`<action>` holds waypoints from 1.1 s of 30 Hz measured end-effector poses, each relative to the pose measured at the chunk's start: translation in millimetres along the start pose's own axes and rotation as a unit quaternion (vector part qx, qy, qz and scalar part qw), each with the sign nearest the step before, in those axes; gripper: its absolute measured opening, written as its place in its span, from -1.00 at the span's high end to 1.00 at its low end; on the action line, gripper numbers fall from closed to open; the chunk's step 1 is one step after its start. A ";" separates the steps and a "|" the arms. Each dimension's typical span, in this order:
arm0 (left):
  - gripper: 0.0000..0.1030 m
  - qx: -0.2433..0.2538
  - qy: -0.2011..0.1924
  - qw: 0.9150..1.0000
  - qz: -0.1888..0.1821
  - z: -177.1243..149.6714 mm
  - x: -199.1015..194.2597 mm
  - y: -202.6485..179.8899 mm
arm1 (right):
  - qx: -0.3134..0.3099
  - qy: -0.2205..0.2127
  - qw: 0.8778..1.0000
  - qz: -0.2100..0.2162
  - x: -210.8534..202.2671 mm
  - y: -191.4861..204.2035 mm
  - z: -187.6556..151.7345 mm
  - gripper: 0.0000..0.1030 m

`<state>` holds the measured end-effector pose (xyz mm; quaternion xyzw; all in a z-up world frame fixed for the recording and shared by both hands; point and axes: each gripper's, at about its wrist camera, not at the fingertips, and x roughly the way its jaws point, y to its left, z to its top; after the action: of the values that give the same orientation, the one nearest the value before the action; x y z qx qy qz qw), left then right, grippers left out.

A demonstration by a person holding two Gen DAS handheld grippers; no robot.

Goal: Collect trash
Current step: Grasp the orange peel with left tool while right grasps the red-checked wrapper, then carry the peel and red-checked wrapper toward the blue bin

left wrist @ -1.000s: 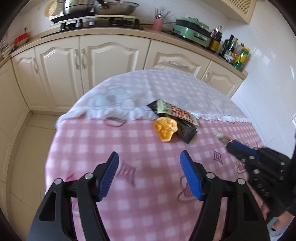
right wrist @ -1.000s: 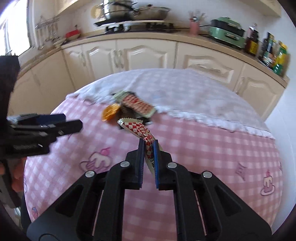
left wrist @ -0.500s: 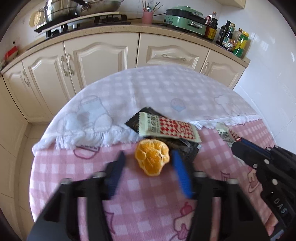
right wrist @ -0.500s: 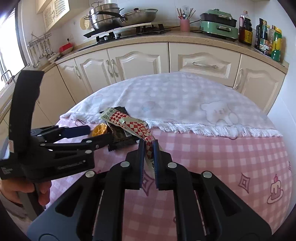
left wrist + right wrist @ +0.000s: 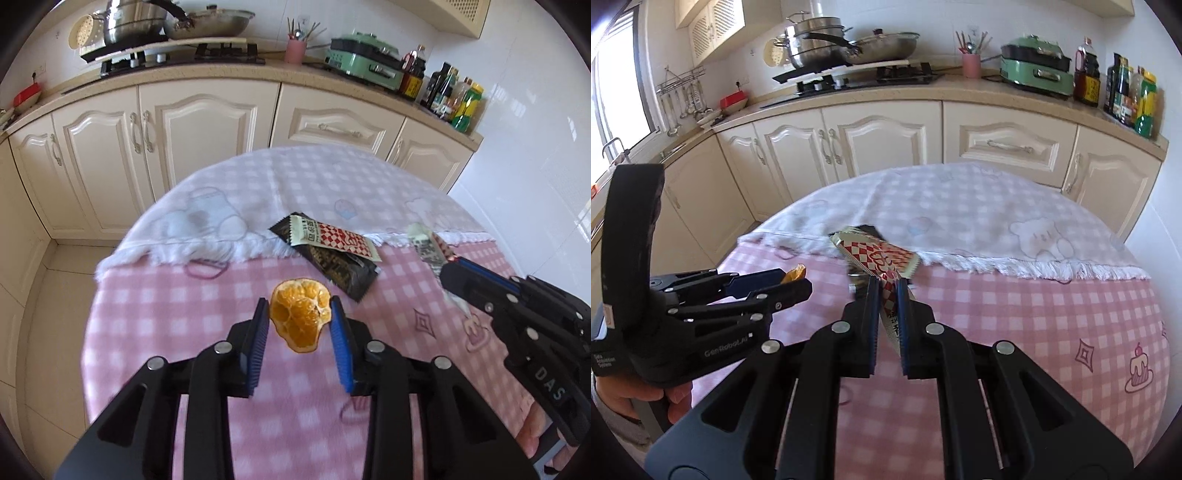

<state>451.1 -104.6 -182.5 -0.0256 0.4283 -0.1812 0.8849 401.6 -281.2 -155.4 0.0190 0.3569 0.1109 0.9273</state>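
Observation:
An orange peel (image 5: pixel 300 314) sits between the blue pads of my left gripper (image 5: pixel 297 309), which has closed onto its sides just above the pink checked tablecloth (image 5: pixel 166 325). Its tip shows in the right wrist view (image 5: pixel 795 274). My right gripper (image 5: pixel 886 291) is shut on a red-and-white checked wrapper (image 5: pixel 877 258), also seen in the left wrist view (image 5: pixel 428 245). A second red-and-white wrapper (image 5: pixel 334 240) lies on a black wrapper (image 5: pixel 340 267) beyond the peel.
A white fringed cloth (image 5: pixel 295 192) covers the far half of the round table. Cream kitchen cabinets (image 5: pixel 207 147) and a countertop with a stove, pots and bottles stand behind. The left gripper's body (image 5: pixel 683 321) is at the right gripper's left.
My left gripper moved forward to the orange peel and closed from wide open onto it. My right gripper kept its wrapper and moved forward toward the wrappers.

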 end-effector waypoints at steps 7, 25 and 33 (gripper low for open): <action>0.38 -0.016 -0.029 0.999 0.009 -31.2 -67.9 38.5 | -0.042 -0.015 0.999 0.022 -29.3 71.0 0.3 0.82; 0.39 -0.163 -0.029 0.980 0.112 -157.8 -179.6 263.2 | -0.139 0.068 0.973 0.173 41.5 326.9 -49.3 0.82; 0.39 -0.228 0.030 0.967 0.112 -202.2 -127.2 327.6 | -0.113 0.181 0.959 0.186 137.6 359.8 -97.4 0.82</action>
<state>321.6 266.8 -280.7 -0.1731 0.4844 0.0211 0.8573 366.8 95.3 -277.2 -0.0402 0.4944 0.3224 0.8062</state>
